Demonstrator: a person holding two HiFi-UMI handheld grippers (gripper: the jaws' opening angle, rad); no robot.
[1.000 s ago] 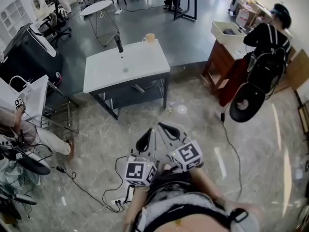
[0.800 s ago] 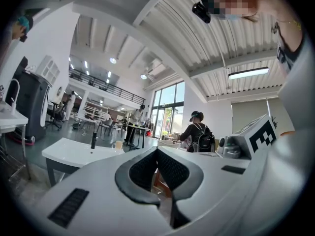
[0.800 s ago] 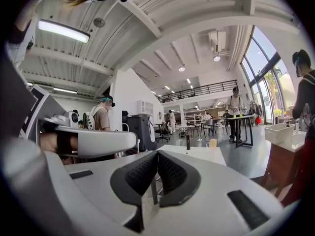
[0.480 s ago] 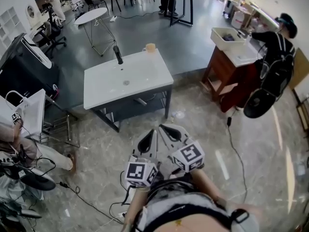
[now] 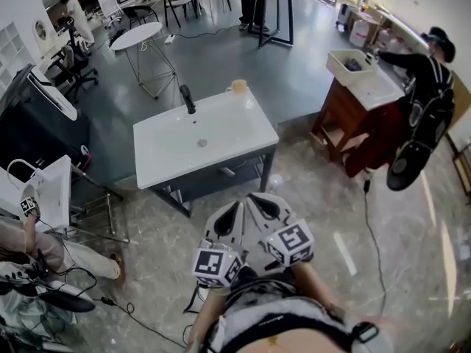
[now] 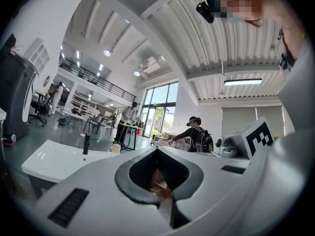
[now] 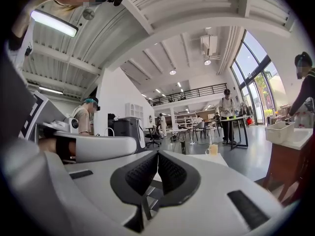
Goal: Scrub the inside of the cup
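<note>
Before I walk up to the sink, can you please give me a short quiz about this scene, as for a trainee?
1. True or false: the cup stands on the white sink top, near its far edge.
2. The left claw and the right claw are: A) both shut and empty; B) both open; C) both shut on the cup.
3. Fill in: the black thing standing on the sink top is the ____.
Key: 1 true; 2 A; 3 faucet.
</note>
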